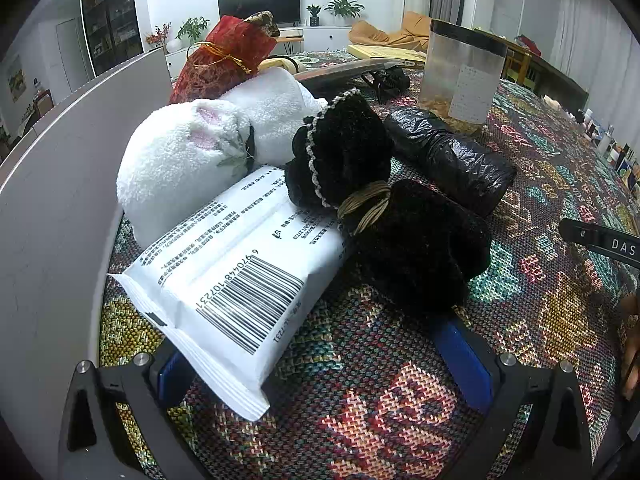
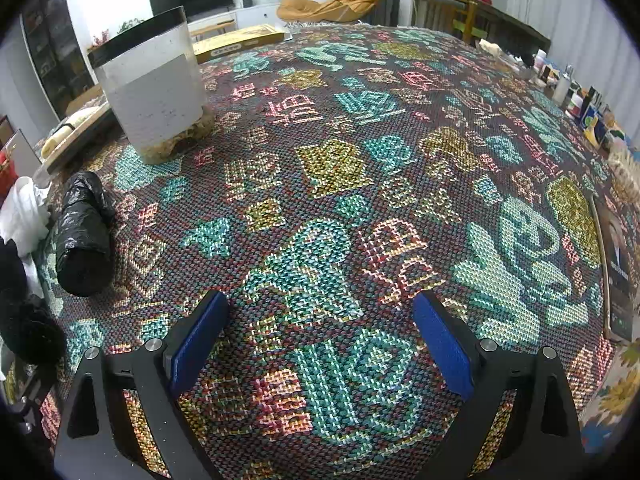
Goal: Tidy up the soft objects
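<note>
In the left wrist view a pile of soft things lies against a white panel (image 1: 56,208): a white fluffy towel (image 1: 188,160), a red mesh pouch (image 1: 224,60), a black velvet pouch (image 1: 384,208) tied with tan cord, and a white barcode packet (image 1: 236,280). My left gripper (image 1: 312,344) is open. The packet's corner lies over its left finger, and the black pouch reaches its right pad (image 1: 464,360). A black bag roll (image 1: 448,156) lies just behind. My right gripper (image 2: 320,300) is open over bare tablecloth, with the bag roll (image 2: 82,236) to its left.
A clear jar with a black lid (image 2: 152,88) stands behind the roll on the patterned tablecloth (image 2: 360,160). A flat box (image 2: 240,42) lies at the far edge. Small bottles and cartons (image 2: 588,108) line the right edge. A book (image 2: 618,272) lies at the right.
</note>
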The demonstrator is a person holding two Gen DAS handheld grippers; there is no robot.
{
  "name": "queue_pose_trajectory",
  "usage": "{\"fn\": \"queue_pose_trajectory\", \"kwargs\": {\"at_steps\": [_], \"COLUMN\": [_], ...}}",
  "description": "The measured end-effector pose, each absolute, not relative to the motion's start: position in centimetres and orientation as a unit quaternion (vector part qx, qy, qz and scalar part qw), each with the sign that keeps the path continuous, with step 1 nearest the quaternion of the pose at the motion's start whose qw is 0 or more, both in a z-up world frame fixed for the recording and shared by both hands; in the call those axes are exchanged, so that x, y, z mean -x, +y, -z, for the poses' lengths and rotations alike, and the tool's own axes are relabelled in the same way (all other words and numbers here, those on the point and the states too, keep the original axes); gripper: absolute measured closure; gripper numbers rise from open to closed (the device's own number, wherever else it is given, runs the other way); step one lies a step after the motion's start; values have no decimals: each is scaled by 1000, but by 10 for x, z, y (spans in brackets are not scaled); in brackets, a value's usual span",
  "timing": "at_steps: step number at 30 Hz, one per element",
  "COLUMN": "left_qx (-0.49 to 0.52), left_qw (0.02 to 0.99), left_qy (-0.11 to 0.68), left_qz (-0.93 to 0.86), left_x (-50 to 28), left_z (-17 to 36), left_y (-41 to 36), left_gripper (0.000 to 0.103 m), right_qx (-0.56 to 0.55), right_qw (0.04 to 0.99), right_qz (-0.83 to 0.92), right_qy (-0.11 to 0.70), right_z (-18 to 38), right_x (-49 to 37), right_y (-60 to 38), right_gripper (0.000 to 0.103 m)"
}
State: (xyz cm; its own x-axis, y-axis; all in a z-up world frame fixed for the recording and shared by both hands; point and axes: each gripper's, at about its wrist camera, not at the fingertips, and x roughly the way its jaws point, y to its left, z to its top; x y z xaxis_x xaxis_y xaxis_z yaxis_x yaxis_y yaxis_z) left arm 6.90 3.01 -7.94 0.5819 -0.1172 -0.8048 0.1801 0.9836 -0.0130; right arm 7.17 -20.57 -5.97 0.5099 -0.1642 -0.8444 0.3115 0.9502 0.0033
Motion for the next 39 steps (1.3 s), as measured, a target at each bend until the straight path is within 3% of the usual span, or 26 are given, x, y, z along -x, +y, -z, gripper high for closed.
{"fn": "queue_pose_trajectory", "kwargs": {"at_steps": [12, 15, 18, 27, 28, 29, 30, 39], "left_qx": [-34, -35, -35, -34, -34, -34, -34, -34], "left_qw": [889, 889, 889, 889, 889, 889, 889, 890], "left_qy": [449, 449, 449, 449, 449, 449, 449, 448], "left_qz": [84, 83, 83, 83, 83, 83, 83, 81], "left_x": [-68, -68, -68, -68, -68, -68, -68, -68], "left_z": [79, 79, 79, 79, 79, 79, 80, 79], "left_y": [30, 30, 30, 30, 30, 30, 30, 29], "left_gripper": [0, 0, 0, 0, 0, 0, 0, 0], "right_qx": [-94, -151, -132, -11, 6, 18, 25, -70], "right_qw": [869, 892, 908, 863, 858, 854, 850, 876], "right_qz": [131, 54, -33, -128, -124, -118, -109, -30], "right_qy": [467, 423, 397, 489, 499, 507, 514, 477], "right_z": [57, 44, 29, 42, 48, 53, 57, 34], "right_x": [-71, -65, -77, -166, -170, -173, -173, -115], "right_y": [-210, -210, -185, -78, -70, -65, -63, -163], "right_gripper": [7, 7, 8, 11, 17, 50, 59, 61]}}
